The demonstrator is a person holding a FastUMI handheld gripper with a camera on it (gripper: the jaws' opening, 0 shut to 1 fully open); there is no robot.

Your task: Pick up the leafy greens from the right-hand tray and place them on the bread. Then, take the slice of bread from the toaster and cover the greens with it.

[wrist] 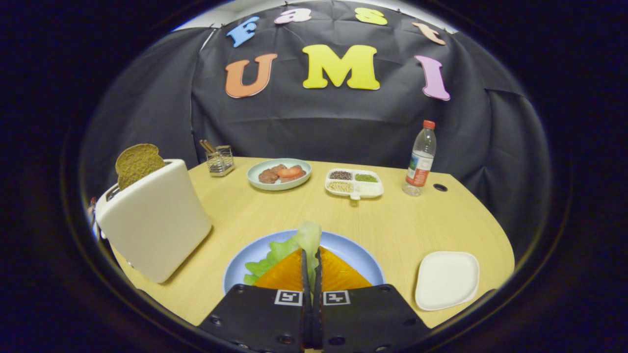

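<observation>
— Both fingers (pixel 305 267) were pressed together on the leafy greens (pixel 294 245), we saw; they hung over the bread (pixel 338 274) on the blue plate (pixel 353 250).
— We agreed; another slice (pixel 137 164) stood in the toaster (pixel 154 220).

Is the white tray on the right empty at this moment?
Empty: the white tray shows only bare surface. The leafy greens are pinched in the shut tool over the blue plate.

Toaster (pixel 154 220) left of plate (pixel 353 252); tray (pixel 446 279) right.
</observation>
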